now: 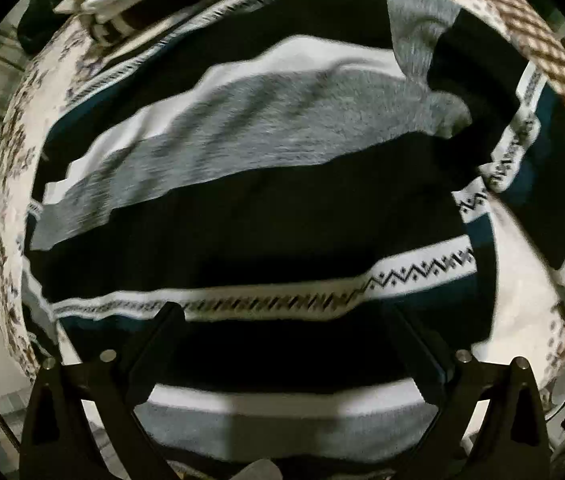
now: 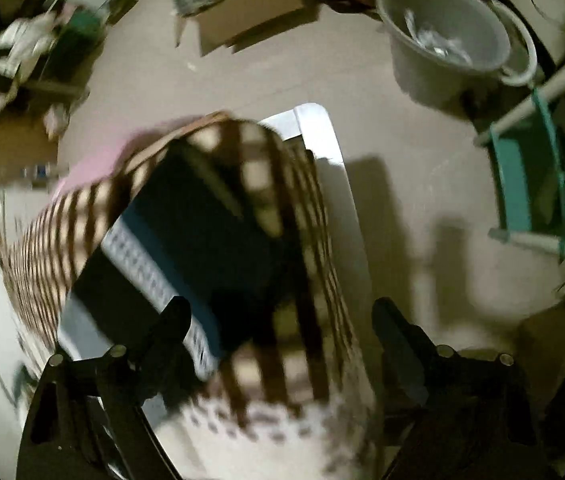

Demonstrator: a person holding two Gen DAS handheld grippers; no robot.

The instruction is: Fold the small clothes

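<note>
1. I use the striped sweater (image 1: 266,216) as my landmark: a dark knit with grey, white and zigzag bands, spread over a patterned cloth (image 1: 6,208)
2. My left gripper (image 1: 286,320) hangs right above the sweater's near bands, jaws spread wide, nothing between them; I cannot tell whether the tips touch the knit
3. My right gripper (image 2: 282,312) is also wide open and empty, poised over the sweater's (image 2: 202,232) edge where it lies on a brown checked cloth (image 2: 42,240) at the table corner (image 2: 318,128)
4. Just beyond the left gripper, a grey sleeve (image 1: 414,36) lies folded back across the sweater's far side
5. To fold well, I judge I should set both grippers on matching corners of one edge, pinch only the top layer, and keep the checked cloth out of the bite
6. Beyond the sweater, on the floor, stand a cardboard box (image 2: 250,12) and a grey bucket (image 2: 442,32); I'd keep clear of them
</note>
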